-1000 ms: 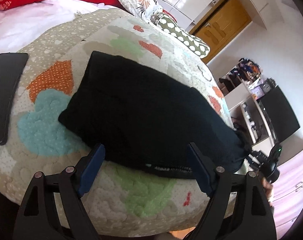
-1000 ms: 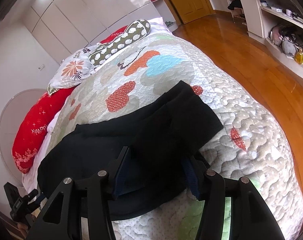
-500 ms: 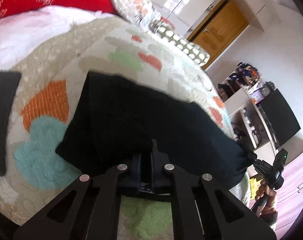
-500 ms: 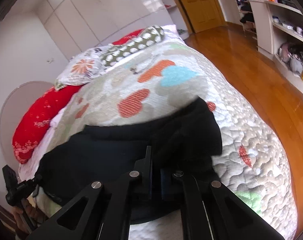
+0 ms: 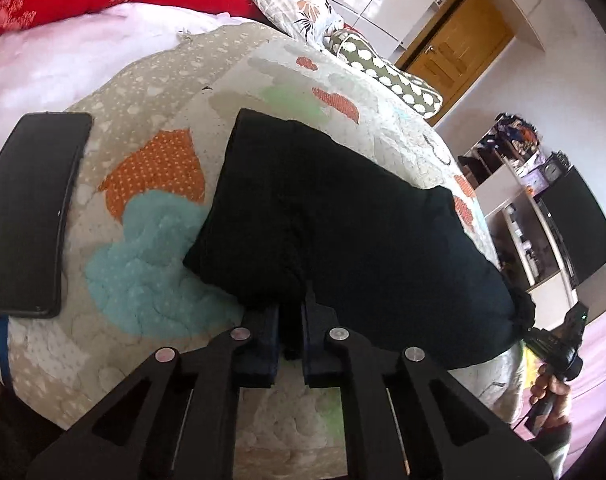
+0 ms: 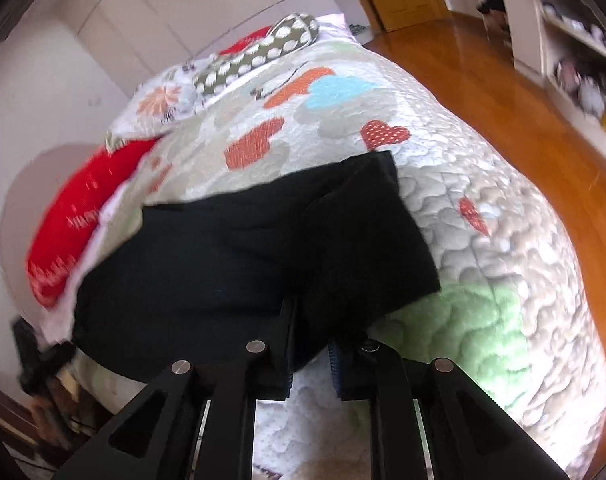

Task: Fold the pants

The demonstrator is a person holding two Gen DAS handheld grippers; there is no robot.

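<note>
1. The black pants (image 5: 343, 216) lie on the quilt (image 5: 151, 240) of the bed, already folded into a thick, wide bundle. In the left wrist view they fill the middle of the frame, and in the right wrist view also the middle (image 6: 263, 248).

2. The left gripper (image 5: 290, 332) is at the lower centre of its frame. Its two fingers are closed on the near edge of the pants, and a small piece of black cloth shows between them.

3. The right gripper (image 6: 311, 356) is at the lower centre of its own frame. Its fingers are nearly together and pinch the near edge of the pants in the same way.

4. The long axis of the bundle runs from left to right across both frames, so the two grippers hold the same long edge at two places, one toward each end. The rest of the cloth lies beyond the fingers, toward the upper part of the frames.

5. I think the next move carries this near edge up and over to the far edge. Both hands are equally near, so they should rise together.

6. A black phone (image 5: 27, 212) lies on the quilt at the left of the left wrist view, apart from the pants.
</note>
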